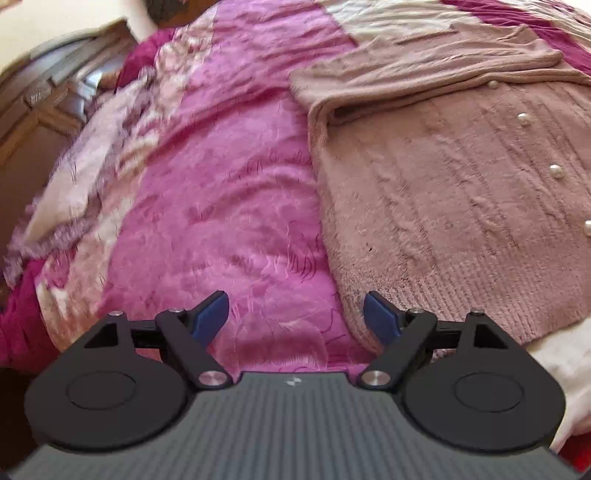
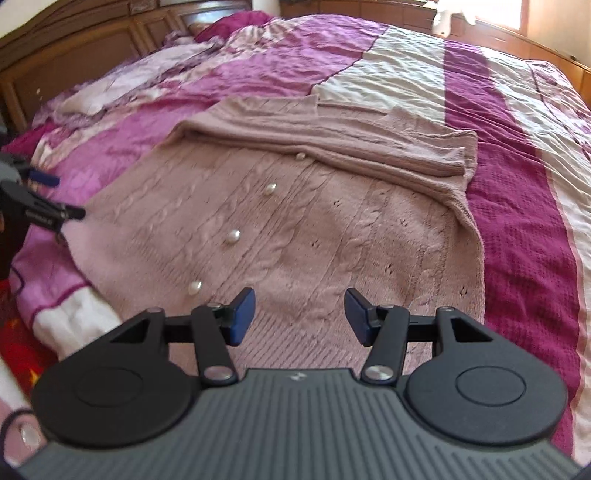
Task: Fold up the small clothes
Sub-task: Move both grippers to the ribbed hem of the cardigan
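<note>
Cardigan (image 2: 295, 221): dusty pink cable knit, pearl-white buttons (image 2: 233, 236). Bedspread (image 2: 517, 240): magenta, pink, cream stripes. Tool pads (image 2: 242, 317): blue, black arms.

A wide bed (image 2: 524, 229) fills the room, covered by a quilt (image 1: 221, 206) patched in bright pink, deep magenta and cream — creased throughout. At its far end a carved wooden headboard (image 2: 74, 48) is seen, brown and panelled. More wooden panelling (image 2: 369, 11) runs along the far side. Daylight is let in by a window (image 2: 498, 13) at the upper right — its glare whitens the quilt nearby. A pale wall (image 1: 74, 11) is glimpsed above.
</note>
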Tool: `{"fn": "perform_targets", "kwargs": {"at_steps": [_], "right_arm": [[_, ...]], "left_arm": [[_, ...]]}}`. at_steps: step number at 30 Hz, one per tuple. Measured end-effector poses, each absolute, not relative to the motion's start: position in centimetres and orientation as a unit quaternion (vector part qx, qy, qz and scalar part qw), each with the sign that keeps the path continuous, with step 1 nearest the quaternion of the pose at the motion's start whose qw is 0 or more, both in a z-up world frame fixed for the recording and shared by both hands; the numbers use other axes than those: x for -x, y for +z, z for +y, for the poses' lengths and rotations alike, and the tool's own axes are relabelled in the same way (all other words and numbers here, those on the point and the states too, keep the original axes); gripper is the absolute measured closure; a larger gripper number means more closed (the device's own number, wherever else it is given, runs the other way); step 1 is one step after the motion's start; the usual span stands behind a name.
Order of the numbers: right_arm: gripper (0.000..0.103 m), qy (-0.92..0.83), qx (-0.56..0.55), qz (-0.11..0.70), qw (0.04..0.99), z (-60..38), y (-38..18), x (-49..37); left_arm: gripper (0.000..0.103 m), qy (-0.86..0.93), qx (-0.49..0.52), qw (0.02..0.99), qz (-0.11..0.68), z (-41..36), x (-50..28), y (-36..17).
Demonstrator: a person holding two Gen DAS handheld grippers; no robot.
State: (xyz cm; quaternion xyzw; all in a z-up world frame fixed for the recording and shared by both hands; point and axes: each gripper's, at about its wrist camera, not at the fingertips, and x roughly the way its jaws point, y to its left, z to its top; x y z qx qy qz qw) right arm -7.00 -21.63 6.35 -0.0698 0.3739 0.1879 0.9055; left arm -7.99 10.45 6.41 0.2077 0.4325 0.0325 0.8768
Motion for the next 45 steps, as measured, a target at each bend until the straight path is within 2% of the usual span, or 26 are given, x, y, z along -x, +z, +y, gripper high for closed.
{"fn": "perform_targets", "kwargs": {"at_steps": [8,11,23,34,45], "right_arm": [[0.046,0.212,0.125,0.382,0.891,-20.5,6.4,8.7],[0.033,0.217,0.164,0.380,0.884,-19.7,6.1,9.7],[0.033,0.247,0.256,0.408,0.841,-17.6,3.6,10.8],[0.033,0.182,0.237,0.374,0.878,-18.1,3.4,9.3],[0.033,0.178,0.244,0.378,0.875,-17.7,2.3,9.5]], "left_arm": [[0.017,-0.089,-0.261,0.877,0.393,6.4,10.6,8.5],[0.017,-0.126,-0.296,0.864,0.387,4.8,11.6,7.9],[0.017,-0.163,-0.383,0.811,0.410,2.1,12.3,2.5],[0.017,-0.108,-0.325,0.855,0.390,2.3,9.5,1.6],[0.017,-0.100,-0.326,0.860,0.380,2.2,9.4,0.0]]}}
